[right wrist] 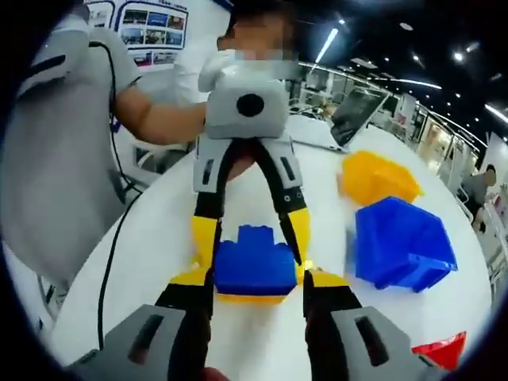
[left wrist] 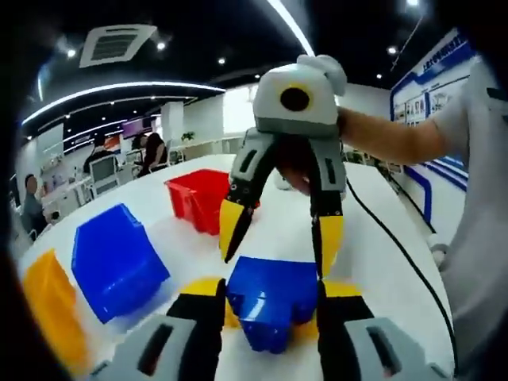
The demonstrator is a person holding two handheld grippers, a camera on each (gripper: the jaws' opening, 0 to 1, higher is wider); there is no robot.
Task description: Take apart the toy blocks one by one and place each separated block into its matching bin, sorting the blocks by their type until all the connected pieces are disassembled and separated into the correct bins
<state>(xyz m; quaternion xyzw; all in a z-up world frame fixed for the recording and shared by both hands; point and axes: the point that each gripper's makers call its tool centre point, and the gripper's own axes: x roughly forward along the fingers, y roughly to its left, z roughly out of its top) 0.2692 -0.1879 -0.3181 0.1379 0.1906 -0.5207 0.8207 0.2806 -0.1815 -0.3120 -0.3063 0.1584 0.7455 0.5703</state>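
Left gripper view: left tool (left wrist: 270, 305) clamped on the blue block (left wrist: 270, 298), jaws pressed against its two flanks, a yellow block (left wrist: 208, 287) stuck beneath it and peeking out at both sides. Right tool (left wrist: 279, 238) opposite, jaws spread just above the blue block's top, touching it or not, cannot tell. Blue bin (left wrist: 115, 262) and yellow bin (left wrist: 49, 313) toward the desk's (left wrist: 373, 262) left edge, red bin (left wrist: 202, 197) farther back. Glossy moulded plastic throughout, bins wedge-shaped with open sloped mouths.

Right gripper view: right tool (right wrist: 258, 290) spread wide around the blue block (right wrist: 255, 262), pads at its sides (no clear squeeze visible). Left tool (right wrist: 252, 238) clamped on the same block from the far side. Yellow block (right wrist: 254, 297) as a thin strip under the blue. Yellow bin (right wrist: 379, 176) and blue bin (right wrist: 403, 242) along the desk's (right wrist: 143, 262) right side, a corner of the red bin (right wrist: 439, 351) at the near edge.

Likely handling: light, rigid, hollow, slick-walled, joined by stud friction. Best gripped on flat side walls, one tool per colour, then pulled straight apart; a skewed pull could slip off the smooth faces.
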